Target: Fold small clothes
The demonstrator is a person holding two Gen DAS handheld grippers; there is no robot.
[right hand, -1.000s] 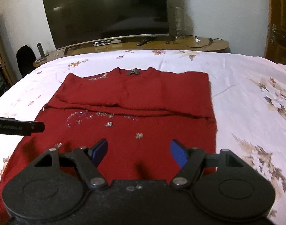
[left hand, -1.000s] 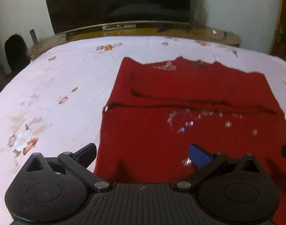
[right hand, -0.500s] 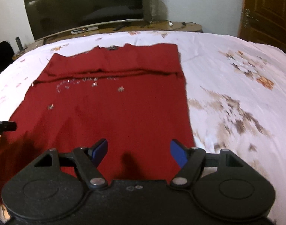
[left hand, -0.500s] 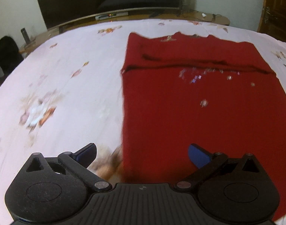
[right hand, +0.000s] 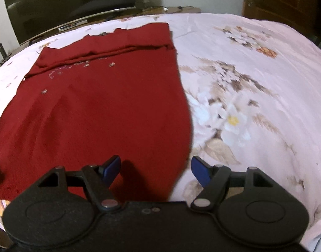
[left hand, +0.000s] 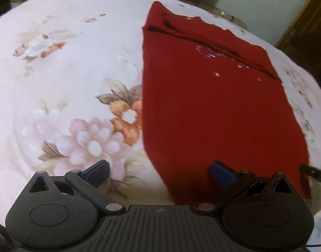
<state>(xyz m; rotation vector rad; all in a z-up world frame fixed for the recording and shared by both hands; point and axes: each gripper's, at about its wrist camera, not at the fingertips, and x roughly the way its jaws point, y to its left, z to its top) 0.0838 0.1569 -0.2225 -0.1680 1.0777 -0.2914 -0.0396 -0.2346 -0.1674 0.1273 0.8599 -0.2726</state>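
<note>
A dark red knit top point(left hand: 213, 109) with small sequins lies flat on the bed, its far part folded over into a band. My left gripper point(left hand: 160, 174) is open and empty, hovering over the top's near left corner. My right gripper point(right hand: 156, 168) is open and empty over the near right corner of the top point(right hand: 110, 109). The tip of the right gripper point(left hand: 313, 173) shows at the right edge of the left wrist view.
The bed has a pale pink floral sheet point(right hand: 255, 105) that also shows in the left wrist view point(left hand: 65, 84). A large dark TV point(right hand: 65, 4) on a low wooden stand is beyond the bed. A brown wooden door point(right hand: 282, 0) is at the far right.
Both grippers have pulled back toward the near edge of the top and spread apart, left to the left corner, right to the right corner. Both stay open.
</note>
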